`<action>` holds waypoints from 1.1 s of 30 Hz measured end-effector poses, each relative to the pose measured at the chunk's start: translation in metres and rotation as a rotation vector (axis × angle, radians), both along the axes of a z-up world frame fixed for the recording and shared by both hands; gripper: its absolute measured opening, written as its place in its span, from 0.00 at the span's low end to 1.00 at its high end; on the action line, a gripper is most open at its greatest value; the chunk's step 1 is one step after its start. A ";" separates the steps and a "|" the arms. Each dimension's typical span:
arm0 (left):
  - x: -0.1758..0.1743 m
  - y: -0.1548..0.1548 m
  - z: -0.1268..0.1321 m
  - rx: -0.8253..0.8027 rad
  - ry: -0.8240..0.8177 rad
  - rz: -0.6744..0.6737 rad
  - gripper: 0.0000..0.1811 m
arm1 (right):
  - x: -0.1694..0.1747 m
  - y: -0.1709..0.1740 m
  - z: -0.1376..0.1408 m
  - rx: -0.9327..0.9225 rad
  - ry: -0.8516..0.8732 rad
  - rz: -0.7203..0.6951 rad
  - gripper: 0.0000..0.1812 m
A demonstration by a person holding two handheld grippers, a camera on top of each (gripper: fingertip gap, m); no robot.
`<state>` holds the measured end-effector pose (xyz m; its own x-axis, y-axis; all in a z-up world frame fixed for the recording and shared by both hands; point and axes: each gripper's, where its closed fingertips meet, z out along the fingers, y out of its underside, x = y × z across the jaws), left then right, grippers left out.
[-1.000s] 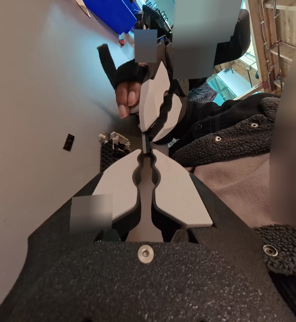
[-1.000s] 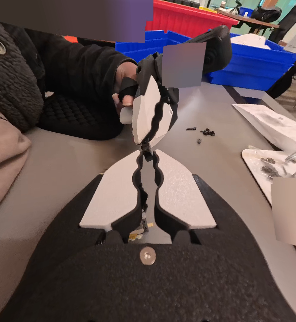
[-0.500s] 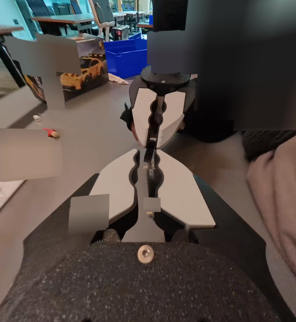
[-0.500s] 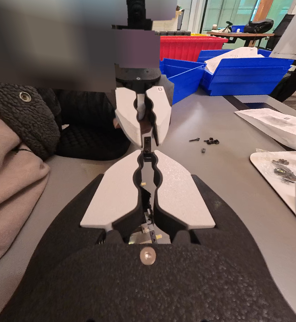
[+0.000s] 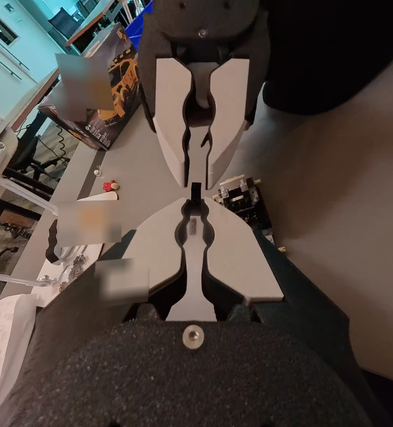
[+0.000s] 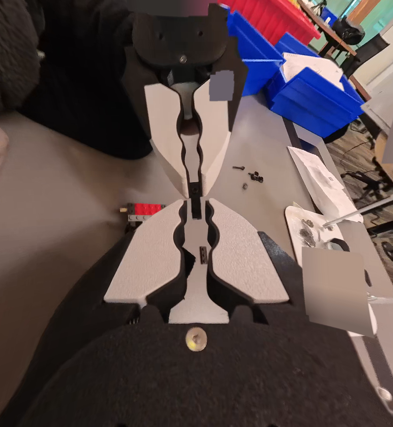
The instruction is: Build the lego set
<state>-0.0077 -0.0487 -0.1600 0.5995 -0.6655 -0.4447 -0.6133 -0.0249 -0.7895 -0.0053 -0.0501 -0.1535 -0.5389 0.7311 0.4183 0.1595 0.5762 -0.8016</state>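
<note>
My left gripper (image 5: 195, 200) is shut on a small black lego piece (image 5: 195, 193) and holds it above the grey table (image 5: 329, 208). My right gripper (image 6: 196, 200) faces it tip to tip. Its jaws are slightly open around the other end of the same piece (image 6: 195, 208), with small gaps on both sides. The partly built lego model (image 5: 241, 203) stands on the table beside the tips. It is black and grey here, and red and grey in the right wrist view (image 6: 144, 210). A small black plate (image 6: 203, 254) lies on the table under my right gripper.
A lego box with a yellow car picture (image 5: 112, 92) and a small red piece (image 5: 110, 184) lie to the left. A white tray of small parts (image 6: 306, 226), a paper sheet (image 6: 318, 175), loose black bits (image 6: 253, 175) and blue bins (image 6: 306, 92) are to the right. A person's dark sleeves lie behind. Only a small space, under 4 cm, lies between the two pairs of fingers. From either gripper's tips it is about 11 centimetres to the small black plate (image 6: 203, 254). It is also in sight in the left wrist view (image 5: 192, 226).
Both grippers have turned and tilted down over the table while staying tip to tip on the black piece. The right gripper's jaws now stand a little wider.
</note>
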 end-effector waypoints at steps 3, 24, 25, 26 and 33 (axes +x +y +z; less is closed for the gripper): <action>-0.001 0.000 -0.002 -0.001 0.022 0.004 0.05 | -0.001 0.000 -0.006 0.059 -0.010 -0.010 0.07; 0.006 -0.008 -0.014 -0.091 0.003 -0.061 0.05 | 0.004 -0.005 -0.019 0.156 -0.018 0.059 0.05; 0.006 -0.008 -0.014 -0.093 0.000 -0.061 0.05 | 0.004 -0.005 -0.019 0.156 -0.018 0.057 0.04; 0.006 -0.008 -0.014 -0.095 0.000 -0.062 0.05 | 0.004 -0.005 -0.019 0.156 -0.020 0.058 0.04; 0.008 -0.010 -0.016 -0.118 -0.015 -0.079 0.05 | 0.006 -0.007 -0.021 0.172 -0.023 0.078 0.04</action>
<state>0.0002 -0.0588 -0.1762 0.5489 -0.7581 -0.3520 -0.6052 -0.0700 -0.7930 0.0007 -0.0571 -0.1746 -0.6020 0.6056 0.5204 0.1262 0.7157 -0.6869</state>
